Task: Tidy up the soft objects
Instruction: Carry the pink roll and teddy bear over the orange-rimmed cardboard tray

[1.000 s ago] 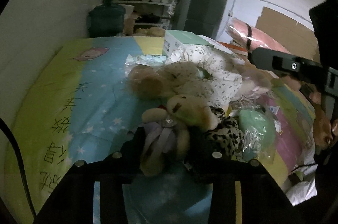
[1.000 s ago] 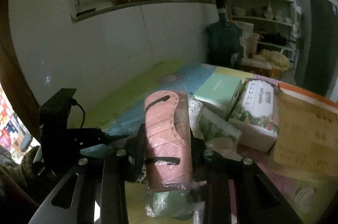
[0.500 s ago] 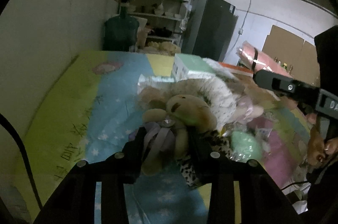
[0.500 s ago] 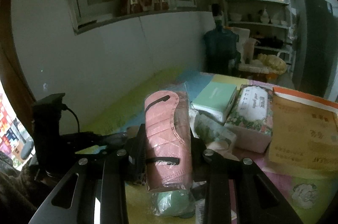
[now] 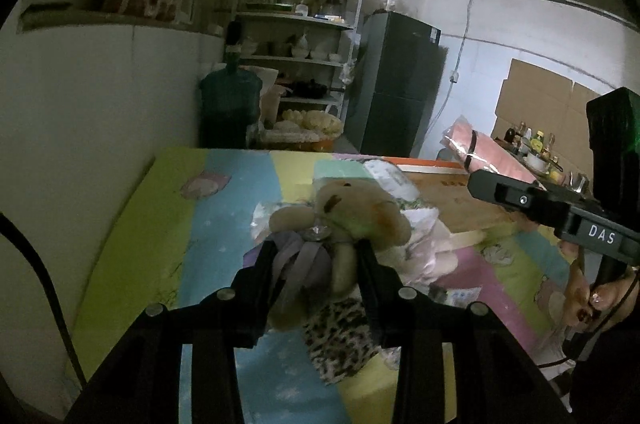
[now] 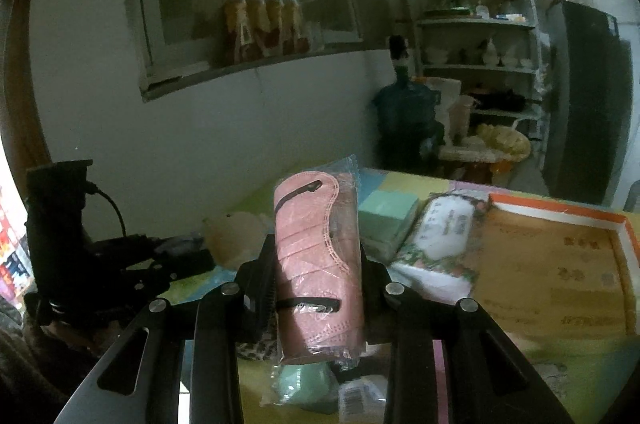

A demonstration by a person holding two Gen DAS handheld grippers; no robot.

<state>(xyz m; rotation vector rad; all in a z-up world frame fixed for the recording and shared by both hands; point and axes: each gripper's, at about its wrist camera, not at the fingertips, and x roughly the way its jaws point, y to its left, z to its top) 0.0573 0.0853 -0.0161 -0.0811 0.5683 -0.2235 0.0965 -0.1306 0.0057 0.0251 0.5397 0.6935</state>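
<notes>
My left gripper is shut on a tan teddy bear with a purple ribbon and holds it above the bed. A leopard-print soft toy and a pale floral cushion lie beneath it. My right gripper is shut on a pack of pink face masks in clear wrap, raised above the bed. The pack also shows in the left wrist view, with the right gripper beside it. A mint-green wrapped item lies below the pack.
A colourful bed sheet covers the bed. A green box, a tissue pack and an orange-edged cardboard box lie at the back. A wall runs along the left. A water jug, shelves and fridge stand behind.
My left gripper has lifted the teddy bear up off the pile of soft toys. My right gripper has risen a little with the mask pack still in it.
</notes>
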